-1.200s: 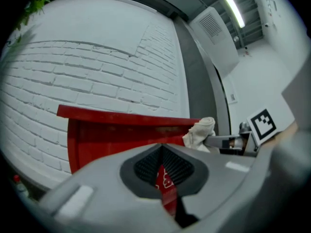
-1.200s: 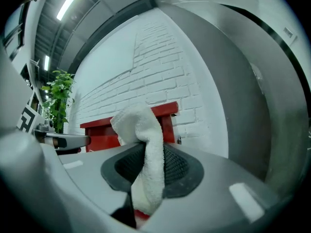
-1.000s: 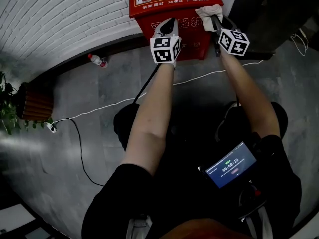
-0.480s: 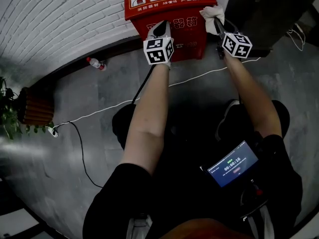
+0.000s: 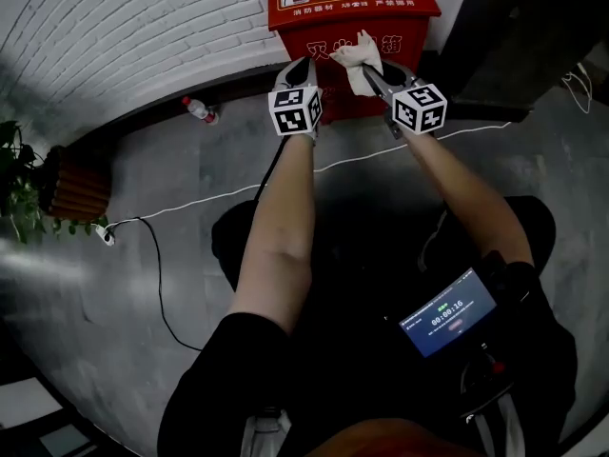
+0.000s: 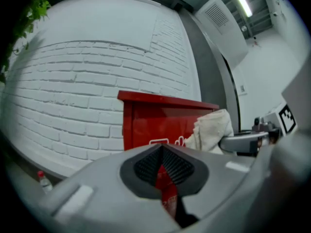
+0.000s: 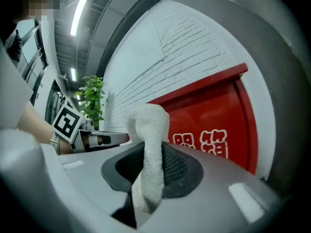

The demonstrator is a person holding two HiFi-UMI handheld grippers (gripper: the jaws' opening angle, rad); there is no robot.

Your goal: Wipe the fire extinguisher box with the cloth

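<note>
Right gripper view: right tongs (image 7: 151, 165) pinching white cloth (image 7: 150, 125), close before red fire extinguisher box (image 7: 214, 113) lettered "器箱" in white. Left tongs (image 6: 163, 161) pressed together, empty, alongside.

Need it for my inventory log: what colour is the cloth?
Off-white; the cloth shows best in the right gripper view.

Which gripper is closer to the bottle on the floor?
Left. The left gripper is just right of the bottle, before the box; the right gripper, clamping the cloth, sits farther right.
</note>
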